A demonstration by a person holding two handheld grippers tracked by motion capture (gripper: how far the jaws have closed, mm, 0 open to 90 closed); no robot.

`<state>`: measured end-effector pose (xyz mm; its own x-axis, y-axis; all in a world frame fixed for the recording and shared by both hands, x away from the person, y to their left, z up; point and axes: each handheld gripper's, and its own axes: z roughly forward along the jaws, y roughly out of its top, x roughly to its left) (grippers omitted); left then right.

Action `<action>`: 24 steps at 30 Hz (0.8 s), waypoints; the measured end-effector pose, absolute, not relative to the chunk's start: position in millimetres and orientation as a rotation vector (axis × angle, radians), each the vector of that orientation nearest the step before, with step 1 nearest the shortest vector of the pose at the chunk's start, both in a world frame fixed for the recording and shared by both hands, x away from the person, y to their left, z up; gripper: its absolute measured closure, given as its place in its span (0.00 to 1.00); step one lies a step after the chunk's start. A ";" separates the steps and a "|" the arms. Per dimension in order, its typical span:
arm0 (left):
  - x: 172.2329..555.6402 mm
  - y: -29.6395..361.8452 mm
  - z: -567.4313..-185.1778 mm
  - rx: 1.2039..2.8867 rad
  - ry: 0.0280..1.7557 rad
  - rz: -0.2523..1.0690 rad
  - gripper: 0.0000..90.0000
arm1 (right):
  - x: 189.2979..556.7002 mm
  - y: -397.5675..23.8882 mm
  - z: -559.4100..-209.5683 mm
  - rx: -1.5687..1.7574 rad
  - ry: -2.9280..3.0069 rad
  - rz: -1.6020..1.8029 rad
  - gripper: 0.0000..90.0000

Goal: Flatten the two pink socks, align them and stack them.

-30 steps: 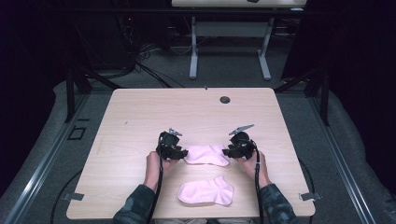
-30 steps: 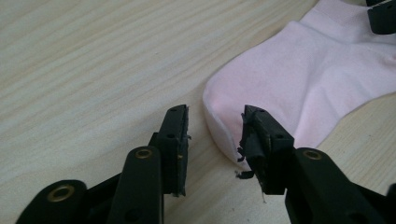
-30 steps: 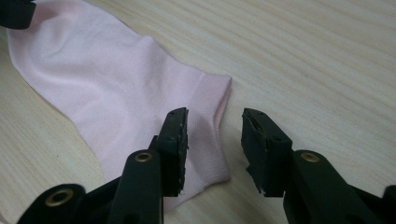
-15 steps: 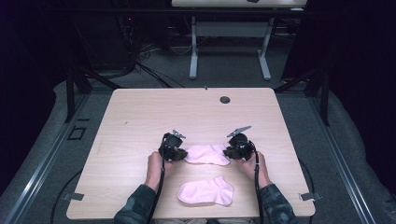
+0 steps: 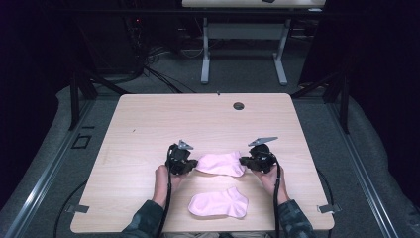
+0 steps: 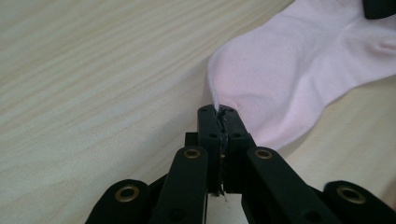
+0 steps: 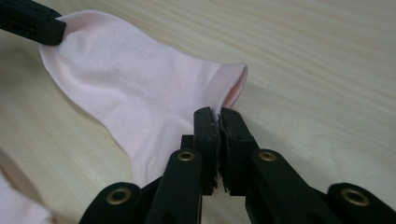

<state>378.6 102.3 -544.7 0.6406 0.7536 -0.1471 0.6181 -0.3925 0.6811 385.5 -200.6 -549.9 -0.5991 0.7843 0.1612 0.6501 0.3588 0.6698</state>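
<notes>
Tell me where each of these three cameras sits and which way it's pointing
High view: above the person's side, looking forward and down on the table; forearms, left gripper, right gripper show.
Left gripper view: on the left gripper, looking along its jaws, shut on the far sock.
Right gripper view: on the right gripper, jaws shut on that sock's cuff.
Shared: all three show the far sock; the near sock lies apart.

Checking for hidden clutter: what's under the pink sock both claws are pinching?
Only bare wooden table shows around the far pink sock. Left claw and right claw pinch its ends; beneath the fabric is covered.
</notes>
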 end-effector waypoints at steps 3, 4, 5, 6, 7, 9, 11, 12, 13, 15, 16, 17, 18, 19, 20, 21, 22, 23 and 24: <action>365.2 107.5 -527.2 2.096 1.042 0.239 1.00 | 370.5 -204.0 -530.8 1.260 2.412 1.111 0.96; 358.0 110.9 -519.3 2.089 1.033 0.232 1.00 | 361.0 -205.5 -520.6 1.234 2.405 1.128 0.96; 354.8 112.6 -516.2 2.091 1.030 0.221 1.00 | 356.5 -206.0 -516.3 1.228 2.404 1.134 0.96; 351.3 113.8 -513.9 2.087 1.030 0.210 1.00 | 352.8 -206.6 -512.5 1.216 2.411 1.128 0.96; 351.3 113.8 -513.9 2.087 1.030 0.210 1.00 | 352.8 -206.6 -512.5 1.216 2.411 1.128 0.96; 340.2 117.3 -508.1 2.084 1.021 0.199 1.00 | 342.1 -206.1 -505.7 1.195 2.422 1.132 0.96; 335.5 118.7 -506.9 2.076 1.019 0.189 1.00 | 338.7 -205.6 -504.4 1.181 2.434 1.133 0.96; 329.9 121.6 -505.3 2.075 1.009 0.177 1.00 | 331.2 -203.7 -502.1 1.161 2.442 1.120 0.96; 329.9 121.6 -505.3 2.075 1.009 0.177 1.00 | 331.2 -203.7 -502.1 1.161 2.442 1.120 0.96; 322.7 126.1 -504.9 2.046 1.003 0.130 0.99 | 324.2 -203.1 -499.8 1.137 2.458 1.104 0.96; 317.4 129.6 -505.4 2.027 0.998 0.092 1.00 | 318.0 -202.8 -499.4 1.136 2.469 1.113 0.95; 314.2 130.8 -506.1 2.013 1.000 0.074 0.99 | 315.2 -203.3 -499.2 1.133 2.473 1.108 0.95; 311.3 131.9 -506.4 2.019 0.997 0.077 0.99 | 312.4 -203.3 -499.7 1.128 2.468 1.112 0.95; 308.1 132.7 -506.8 2.019 0.999 0.072 0.99 | 309.6 -203.6 -500.1 1.132 2.478 1.116 0.95; 305.2 133.5 -507.5 2.018 0.999 0.070 0.99 | 306.9 -204.1 -500.6 1.132 2.486 1.119 0.95; 305.2 133.5 -507.5 2.018 0.999 0.070 0.99 | 304.3 -204.4 -500.9 1.124 2.494 1.110 0.95; 299.3 135.2 -509.6 2.023 0.996 0.059 0.99 | 301.8 -204.2 -501.7 1.124 2.499 1.109 0.95; 296.4 135.6 -511.8 2.019 1.000 0.049 0.99 | 299.0 -204.2 -502.8 1.126 2.503 1.120 0.95; 293.8 136.4 -514.4 2.021 1.004 0.038 0.99 | 296.2 -204.3 -503.7 1.124 2.507 1.123 0.95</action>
